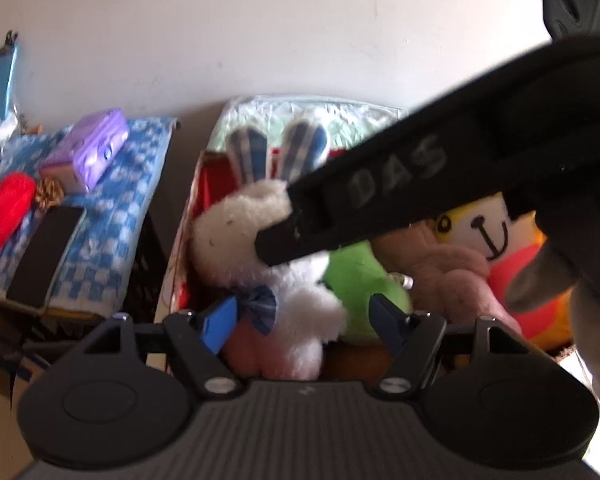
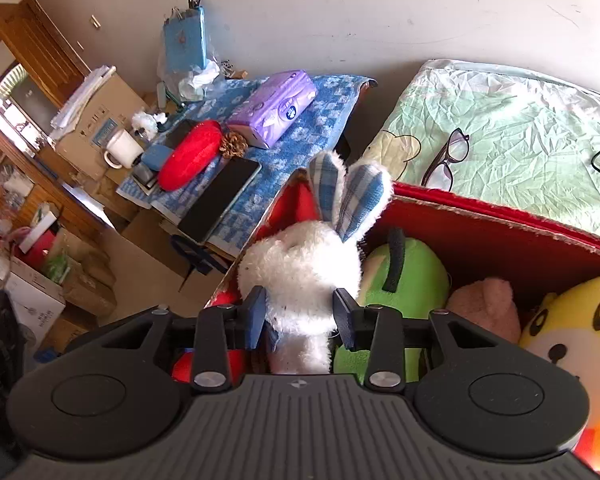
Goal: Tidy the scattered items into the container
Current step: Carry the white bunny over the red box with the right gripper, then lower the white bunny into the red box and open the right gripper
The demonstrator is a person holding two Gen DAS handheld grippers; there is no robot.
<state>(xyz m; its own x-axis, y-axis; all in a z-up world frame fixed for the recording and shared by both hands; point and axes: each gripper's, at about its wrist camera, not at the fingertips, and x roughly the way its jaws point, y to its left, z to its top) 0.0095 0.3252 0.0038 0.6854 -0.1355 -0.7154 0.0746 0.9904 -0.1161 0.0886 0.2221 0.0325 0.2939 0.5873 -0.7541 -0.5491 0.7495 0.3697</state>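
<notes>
Item: white plush rabbit (image 2: 300, 268) with blue checked ears, positioned over the near-left corner of the red cardboard box (image 2: 500, 236), right claw (image 2: 300, 316) clamped on its body; left claw (image 1: 300, 320) spread apart just in front of the rabbit, holding nothing. Already in the box: 1 green plush (image 2: 412, 276), 1 pink plush (image 2: 484, 304), 1 yellow tiger plush (image 2: 572, 340). Status, judged: task well advanced, rabbit not yet released; a red plush (image 2: 190, 154) on the blue-checked tabletop (image 2: 320, 120) and glasses (image 2: 446, 158) on the bed (image 2: 520, 120) may remain.
</notes>
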